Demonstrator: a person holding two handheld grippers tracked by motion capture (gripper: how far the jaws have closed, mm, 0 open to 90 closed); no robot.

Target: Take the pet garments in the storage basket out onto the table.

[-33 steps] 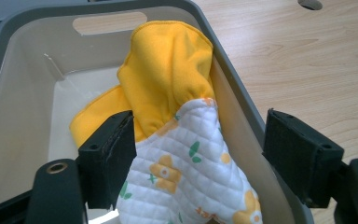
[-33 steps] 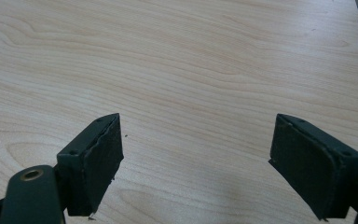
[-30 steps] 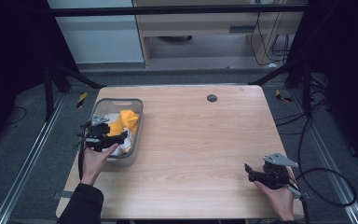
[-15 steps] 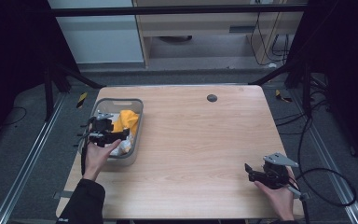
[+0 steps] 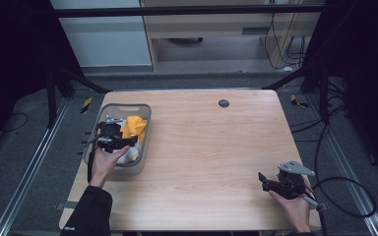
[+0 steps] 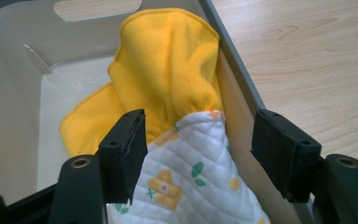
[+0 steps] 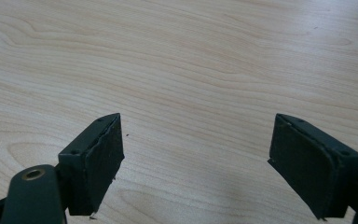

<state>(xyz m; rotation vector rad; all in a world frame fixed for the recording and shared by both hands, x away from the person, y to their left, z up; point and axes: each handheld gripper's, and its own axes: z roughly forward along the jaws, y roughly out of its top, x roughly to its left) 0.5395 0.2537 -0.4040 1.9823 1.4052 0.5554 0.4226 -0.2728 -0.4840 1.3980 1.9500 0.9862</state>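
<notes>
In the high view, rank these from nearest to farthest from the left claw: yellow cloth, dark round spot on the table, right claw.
From the left claw, in the high view:
1. Yellow cloth, in the grey bin, right beside the claw.
2. Dark round spot, on the far side of the table, toward the middle.
3. Right claw, at the near right corner.

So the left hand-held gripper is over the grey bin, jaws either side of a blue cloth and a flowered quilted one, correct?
Not quite: the plain cloth is yellow, not blue. The left gripper view shows the yellow cloth lying against the grey bin wall, with the flowered quilted cloth between the left hand-held gripper jaws, which have just been closing.
</notes>
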